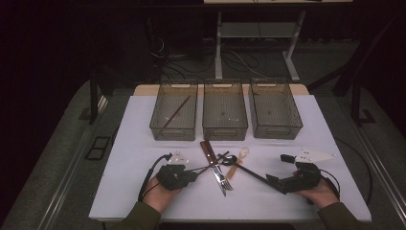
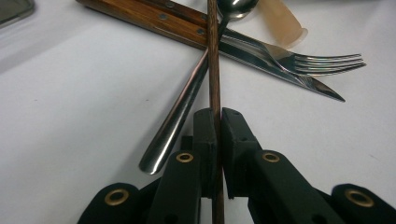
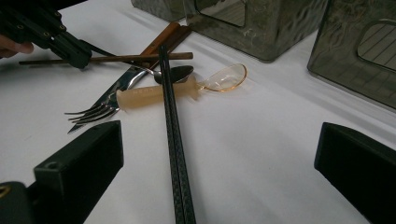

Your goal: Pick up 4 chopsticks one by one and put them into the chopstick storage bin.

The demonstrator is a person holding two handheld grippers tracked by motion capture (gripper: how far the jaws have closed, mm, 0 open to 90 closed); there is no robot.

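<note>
Where seen close, chopstick (image 2: 214, 70) clamped.

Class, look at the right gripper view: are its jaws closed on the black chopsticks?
No, the right gripper jaws stand wide apart, with the black chopsticks lying untouched between them.

Brown wooden chopstick (image 2: 214, 56) lying level across cutlery.

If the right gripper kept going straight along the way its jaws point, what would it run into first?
Probably the black chopsticks, which lie between the open jaws of the right gripper. Beyond them come the translucent spoon and then the bins, though depth is hard to judge.
</note>
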